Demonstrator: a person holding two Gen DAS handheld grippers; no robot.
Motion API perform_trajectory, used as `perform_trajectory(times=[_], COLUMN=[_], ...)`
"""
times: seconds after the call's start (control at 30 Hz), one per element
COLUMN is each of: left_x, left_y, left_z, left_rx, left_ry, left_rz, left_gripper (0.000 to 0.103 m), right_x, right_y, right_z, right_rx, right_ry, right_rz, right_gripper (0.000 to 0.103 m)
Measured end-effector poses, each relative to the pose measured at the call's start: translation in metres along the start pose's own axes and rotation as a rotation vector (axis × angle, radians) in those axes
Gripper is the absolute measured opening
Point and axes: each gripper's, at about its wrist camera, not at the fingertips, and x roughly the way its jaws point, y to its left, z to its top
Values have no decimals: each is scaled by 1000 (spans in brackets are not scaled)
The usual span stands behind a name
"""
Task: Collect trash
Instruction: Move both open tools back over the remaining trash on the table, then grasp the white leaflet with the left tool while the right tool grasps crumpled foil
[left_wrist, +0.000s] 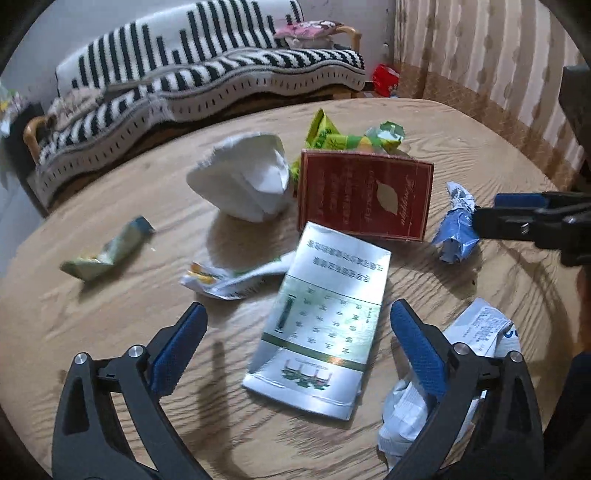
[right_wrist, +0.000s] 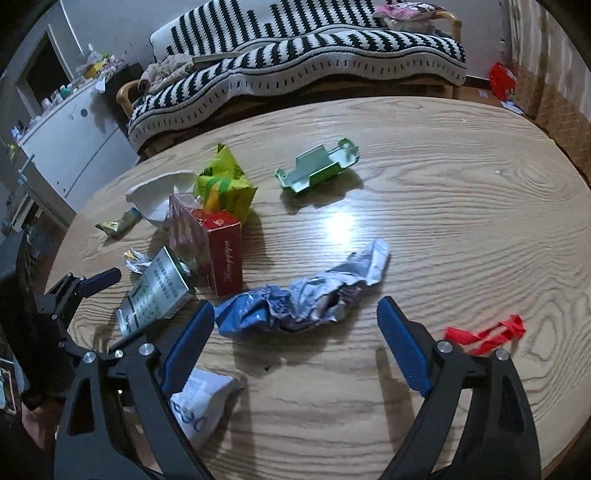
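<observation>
My left gripper (left_wrist: 297, 332) hangs wide over the flattened silver-green carton (left_wrist: 321, 317), touching nothing. My right gripper (right_wrist: 295, 332) gapes wide, empty, the crumpled blue foil wrapper (right_wrist: 299, 299) just beyond its fingertips, right of the red box (right_wrist: 223, 254) on the wooden table (right_wrist: 443, 206).

Both wrist views look steeply down, close (sharing the table (left_wrist: 461, 122)).
</observation>
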Motion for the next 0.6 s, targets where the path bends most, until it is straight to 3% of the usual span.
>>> perform_trajectory(times=[0.27,0.33,0.37,0.43,0.47,0.6], left_x=[10,10,10,7,5,-1], left_y=[-6,-7,-8,-9,-9,-10], left_z=[2,2,1,1,1,2], left_rx=[-25,-23,-24,-21,-22,-19], left_ry=[17,10,9,5,1,16], left_rz=[-55,-59,-59,-68,-74,-63], left_gripper=[97,96,94,80,62,60], right_x=[31,32,31,29,28,22], right_y=[13,15,16,15,14,9], right_z=[0,-1,-1,-2,-3,-5], right_rx=[-21,-39,-55,-58,-55,-61], right_ry=[47,40,32,25,25,16], right_rz=[-54,-79,-100,-103,-99,-102], right_gripper=[86,73,61,52,45,36])
